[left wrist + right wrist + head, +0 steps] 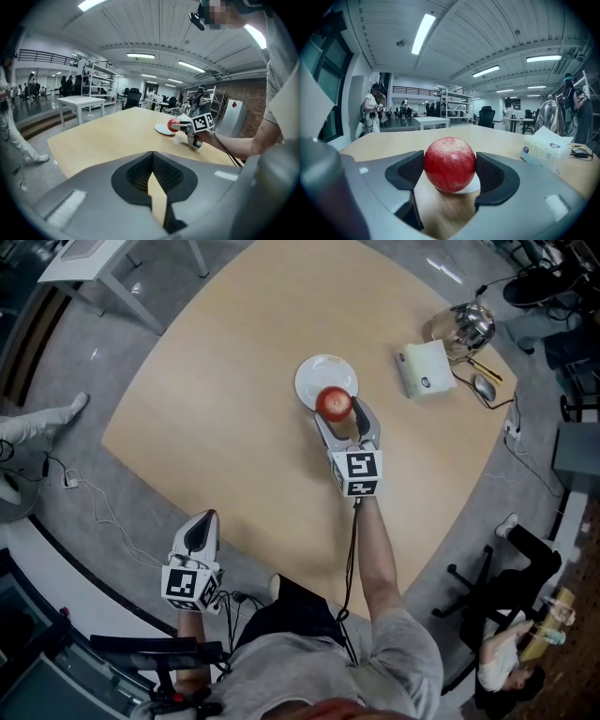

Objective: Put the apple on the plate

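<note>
A red apple (pixel 334 402) sits between the jaws of my right gripper (pixel 339 409), which is shut on it; the right gripper view shows both pads pressed against the apple (pixel 450 164). The apple hangs over the near edge of the white plate (pixel 319 376) in the middle of the wooden table. A sliver of the plate (pixel 469 186) shows under the apple. My left gripper (pixel 200 532) is off the table's near-left edge, shut and empty, with its jaws meeting in the left gripper view (pixel 153 168). From there the apple (pixel 174 124) and plate (pixel 162 129) show far across the table.
A white tissue box (pixel 425 369) stands right of the plate, with a shiny metal kettle (pixel 461 326) behind it. A computer mouse (pixel 485 386) and cables lie near the table's right edge. A seated person (pixel 511 634) is at the lower right, off the table.
</note>
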The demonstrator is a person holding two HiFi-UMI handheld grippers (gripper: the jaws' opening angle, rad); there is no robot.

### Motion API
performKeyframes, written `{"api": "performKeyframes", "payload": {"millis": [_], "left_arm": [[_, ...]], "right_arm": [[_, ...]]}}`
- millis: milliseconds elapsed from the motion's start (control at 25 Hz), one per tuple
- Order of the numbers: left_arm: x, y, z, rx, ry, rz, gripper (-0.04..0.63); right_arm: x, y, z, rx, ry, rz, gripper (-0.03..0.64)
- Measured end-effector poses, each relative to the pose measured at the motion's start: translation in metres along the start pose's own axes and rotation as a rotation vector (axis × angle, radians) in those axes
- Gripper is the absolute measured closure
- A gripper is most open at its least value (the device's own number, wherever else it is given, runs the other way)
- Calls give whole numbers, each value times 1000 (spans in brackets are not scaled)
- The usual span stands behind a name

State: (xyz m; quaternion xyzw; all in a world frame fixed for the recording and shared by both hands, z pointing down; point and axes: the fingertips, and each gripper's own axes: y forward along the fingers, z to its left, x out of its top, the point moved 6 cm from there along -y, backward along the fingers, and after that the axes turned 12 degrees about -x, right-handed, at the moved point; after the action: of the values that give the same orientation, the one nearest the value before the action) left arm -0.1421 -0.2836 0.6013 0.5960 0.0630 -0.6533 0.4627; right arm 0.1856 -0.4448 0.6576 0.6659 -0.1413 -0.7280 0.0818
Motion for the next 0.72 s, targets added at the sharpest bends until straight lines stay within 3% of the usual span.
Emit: {"api": "performKeyframes", "payload": {"millis": [720], "left_arm": [[-5, 11, 11, 14, -21, 34, 575]], "right_arm": [[-11, 48, -11, -18, 43, 36, 262]]}}
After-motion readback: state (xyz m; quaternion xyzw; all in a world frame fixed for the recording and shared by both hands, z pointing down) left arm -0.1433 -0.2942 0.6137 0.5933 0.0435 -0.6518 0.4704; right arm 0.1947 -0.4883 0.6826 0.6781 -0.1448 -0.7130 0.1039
